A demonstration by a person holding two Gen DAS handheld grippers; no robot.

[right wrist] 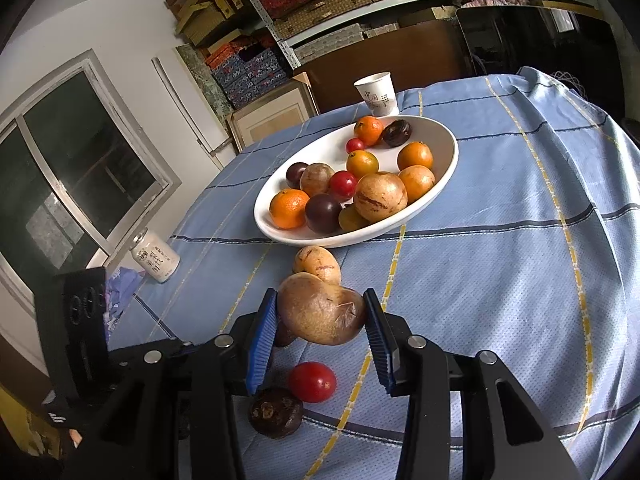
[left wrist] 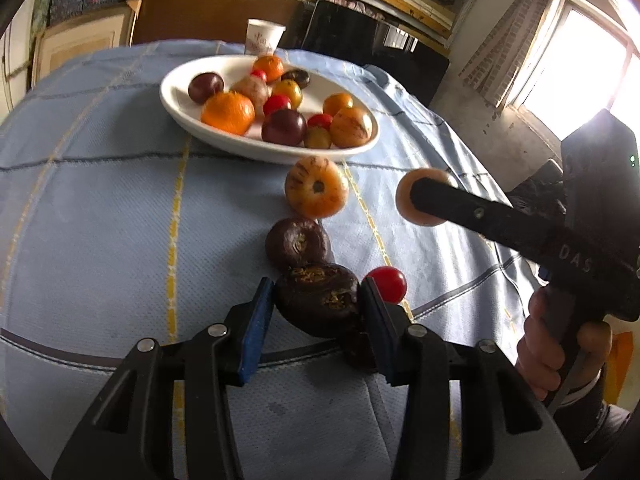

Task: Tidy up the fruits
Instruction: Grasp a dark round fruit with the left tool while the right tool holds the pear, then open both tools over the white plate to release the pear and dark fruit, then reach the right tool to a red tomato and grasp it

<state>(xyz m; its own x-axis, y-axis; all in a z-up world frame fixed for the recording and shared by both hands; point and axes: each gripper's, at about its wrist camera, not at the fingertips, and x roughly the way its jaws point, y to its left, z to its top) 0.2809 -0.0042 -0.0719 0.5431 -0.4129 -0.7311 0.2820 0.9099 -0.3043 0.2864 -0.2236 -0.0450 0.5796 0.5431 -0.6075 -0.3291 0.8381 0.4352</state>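
Two grips: left gripper point(left wrist: 318, 300) jaws pinch a dark wrinkled fruit point(left wrist: 318, 300), long axis crosswise; right gripper point(right wrist: 320, 318) jaws pinch a tan fruit point(right wrist: 320, 312), puckered end rightward. Only right view shows the jar point(right wrist: 155, 257).

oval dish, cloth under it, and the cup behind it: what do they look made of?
Oval dish: likely glazed ceramic; white, glossy, thick rolled rim. Could be melamine.
Tablecloth: woven fabric, matte, visible weave and folds.
Cup: probably paper; thin wall, rolled lip, printed marks.

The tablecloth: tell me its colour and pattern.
The tablecloth is light blue, checked with dark blue and yellow lines. The right wrist view shows it best.
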